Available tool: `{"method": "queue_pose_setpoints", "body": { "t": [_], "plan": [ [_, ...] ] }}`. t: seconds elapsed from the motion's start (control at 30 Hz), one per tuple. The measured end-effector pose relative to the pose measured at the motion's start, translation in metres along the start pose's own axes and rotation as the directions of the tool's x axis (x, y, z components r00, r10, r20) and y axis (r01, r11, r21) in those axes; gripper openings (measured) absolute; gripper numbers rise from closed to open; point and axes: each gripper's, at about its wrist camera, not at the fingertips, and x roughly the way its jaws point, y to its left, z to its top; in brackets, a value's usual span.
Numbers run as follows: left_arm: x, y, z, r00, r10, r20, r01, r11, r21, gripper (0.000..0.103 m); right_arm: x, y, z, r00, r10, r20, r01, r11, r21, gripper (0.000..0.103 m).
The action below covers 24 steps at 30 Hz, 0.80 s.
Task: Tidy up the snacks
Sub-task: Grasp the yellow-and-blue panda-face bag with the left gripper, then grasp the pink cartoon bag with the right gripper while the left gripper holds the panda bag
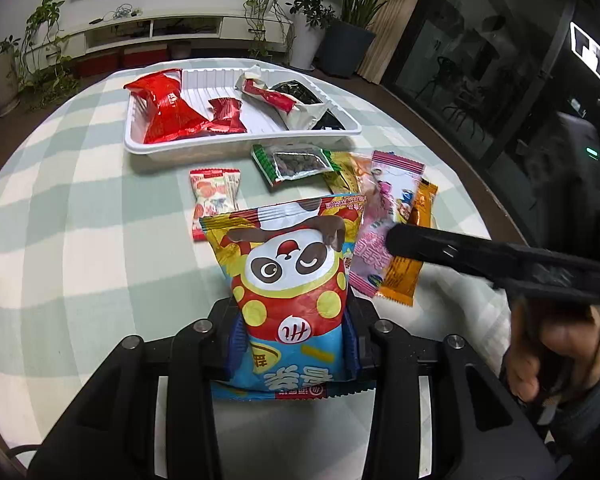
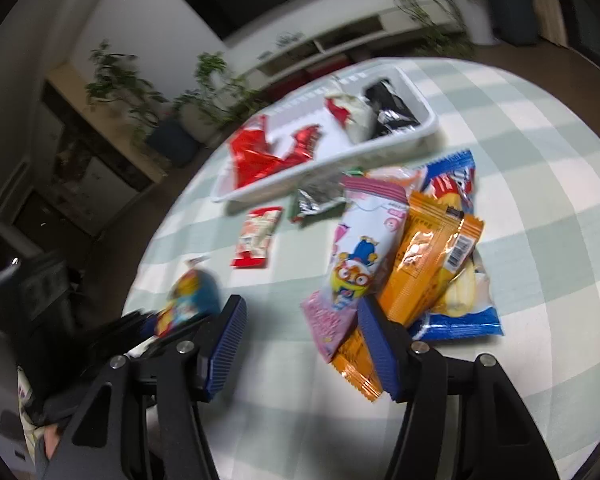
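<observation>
A: Left wrist view: the left hand-held gripper (image 1: 292, 344) is clamped narrow on a panda snack bag (image 1: 290, 276), raised off the bench (image 1: 80, 220).

B: And ahead of it?

A: Straight beyond it sits a white tray (image 1: 236, 144) with red and dark packets inside; loose packets lie between.

B: Right wrist view: the right hand-held gripper (image 2: 300, 344) stands about half wide, nothing pinched. Its right-side finger (image 2: 376, 348) rests against the pile, touching a pink packet (image 2: 352, 256) and an orange packet (image 2: 416, 264). The tray (image 2: 428, 124) lies farther ahead.
</observation>
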Motion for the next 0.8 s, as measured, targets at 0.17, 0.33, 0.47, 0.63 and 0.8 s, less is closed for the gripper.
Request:
{"method": "queue_pose_setpoints", "body": {
  "t": [0.17, 0.33, 0.47, 0.63, 0.8],
  "plan": [
    [-0.004, 0.001, -0.004, 1.000, -0.014, 0.012, 0.014, 1.000, -0.017, 0.036, 0.012, 0.001, 0.009, 0.997, -0.071, -0.018, 0.070, 0.997, -0.025, 0.060],
    [-0.008, 0.004, -0.005, 0.999, -0.022, 0.025, 0.022, 0.999, -0.028, 0.036, 0.025, 0.002, 0.019, 0.993, -0.110, -0.036, 0.108, 0.993, -0.044, 0.060],
    [-0.016, 0.010, -0.007, 0.999, -0.018, 0.044, 0.020, 0.999, -0.048, 0.036, 0.036, 0.012, 0.021, 0.991, -0.127, -0.046, 0.122, 0.988, -0.097, 0.060],
    [-0.021, 0.015, -0.010, 0.999, -0.016, 0.051, 0.019, 0.998, -0.063, 0.036, 0.052, 0.022, 0.020, 0.980, -0.193, -0.048, 0.181, 0.967, -0.182, 0.057],
    [-0.023, 0.016, -0.011, 0.998, -0.015, 0.053, 0.019, 0.997, -0.071, 0.036, 0.064, 0.028, 0.025, 0.970, -0.233, -0.069, 0.212, 0.949, -0.234, 0.059]
  ]
}}
